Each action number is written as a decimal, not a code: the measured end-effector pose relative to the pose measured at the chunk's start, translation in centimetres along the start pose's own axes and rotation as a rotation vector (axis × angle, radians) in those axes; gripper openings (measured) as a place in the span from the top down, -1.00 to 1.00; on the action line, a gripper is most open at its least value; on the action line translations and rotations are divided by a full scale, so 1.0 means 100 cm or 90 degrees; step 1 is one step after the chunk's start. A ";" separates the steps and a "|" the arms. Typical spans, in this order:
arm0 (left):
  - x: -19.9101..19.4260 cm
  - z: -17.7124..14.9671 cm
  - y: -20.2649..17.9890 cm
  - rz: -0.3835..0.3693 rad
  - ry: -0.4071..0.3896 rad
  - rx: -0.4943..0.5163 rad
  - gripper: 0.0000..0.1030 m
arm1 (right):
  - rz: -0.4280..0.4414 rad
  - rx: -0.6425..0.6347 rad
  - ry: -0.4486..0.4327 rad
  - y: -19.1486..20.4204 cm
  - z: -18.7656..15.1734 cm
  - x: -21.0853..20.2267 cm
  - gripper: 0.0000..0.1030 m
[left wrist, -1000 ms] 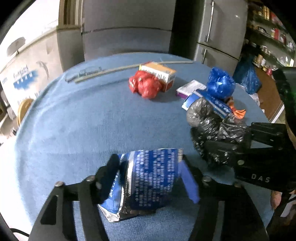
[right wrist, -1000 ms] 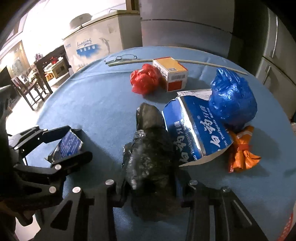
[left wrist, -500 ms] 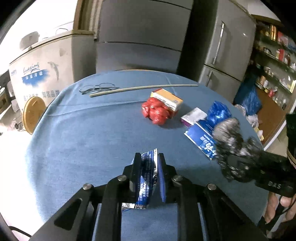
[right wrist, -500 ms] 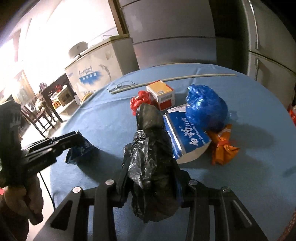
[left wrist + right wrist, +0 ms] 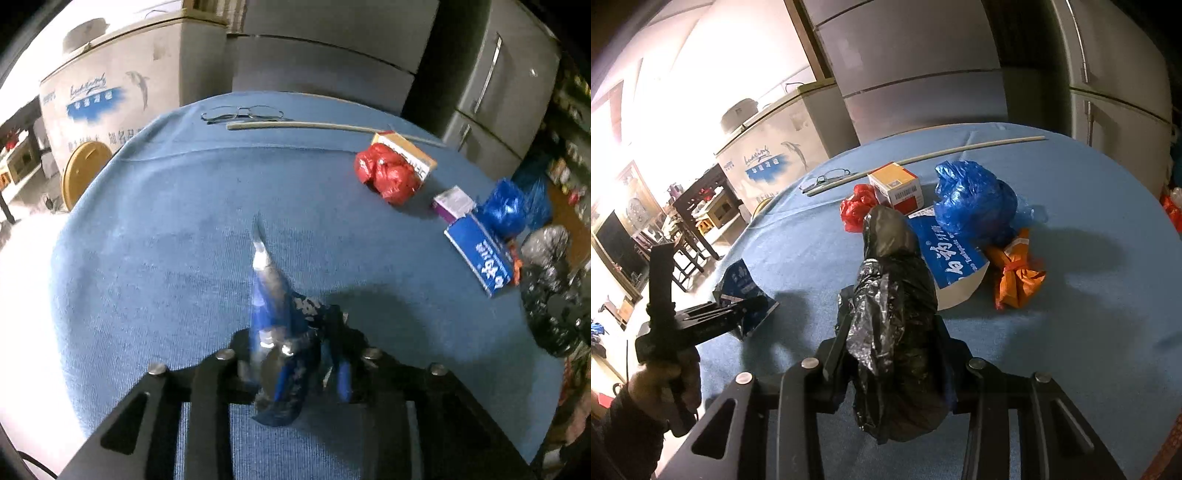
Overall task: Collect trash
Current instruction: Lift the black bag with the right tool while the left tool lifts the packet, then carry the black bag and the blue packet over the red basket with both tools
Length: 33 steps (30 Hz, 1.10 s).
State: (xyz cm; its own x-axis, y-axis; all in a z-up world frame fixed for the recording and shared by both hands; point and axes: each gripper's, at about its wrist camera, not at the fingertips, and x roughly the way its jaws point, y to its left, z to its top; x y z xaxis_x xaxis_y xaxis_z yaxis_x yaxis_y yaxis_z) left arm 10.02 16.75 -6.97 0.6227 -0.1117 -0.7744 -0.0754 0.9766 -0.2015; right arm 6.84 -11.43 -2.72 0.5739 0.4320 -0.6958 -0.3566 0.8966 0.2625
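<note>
While the left fingers (image 5: 291,354) pinch a crushed carton (image 5: 280,314) and the right fingers (image 5: 890,369) squeeze a black bag (image 5: 897,332), slippery plastic could slide free.

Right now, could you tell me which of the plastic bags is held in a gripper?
The black bag, clamped in the right gripper. The red bag, blue bag and orange bag lie untouched on the table.

Blue-clothed table (image 5: 155,236), scattered trash bags (image 5: 975,203)
</note>
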 end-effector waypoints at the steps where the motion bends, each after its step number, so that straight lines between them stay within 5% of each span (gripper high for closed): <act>1: -0.004 0.000 0.001 -0.010 -0.004 -0.009 0.52 | 0.001 0.000 0.000 0.000 0.000 0.001 0.20; 10: -0.035 0.005 -0.017 -0.027 -0.044 0.008 0.53 | 0.013 0.015 -0.021 -0.007 -0.004 -0.012 0.20; 33: -0.063 -0.009 -0.207 -0.158 -0.048 0.194 0.53 | -0.040 0.135 -0.108 -0.095 -0.028 -0.109 0.20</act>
State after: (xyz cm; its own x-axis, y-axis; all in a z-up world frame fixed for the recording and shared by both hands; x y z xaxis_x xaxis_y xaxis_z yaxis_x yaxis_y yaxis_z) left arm 6.97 -2.94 1.50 0.6489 -0.3485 -0.6764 0.3122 0.9326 -0.1810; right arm 1.91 -24.92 0.52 0.7119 0.3693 -0.5973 -0.1647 0.9147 0.3692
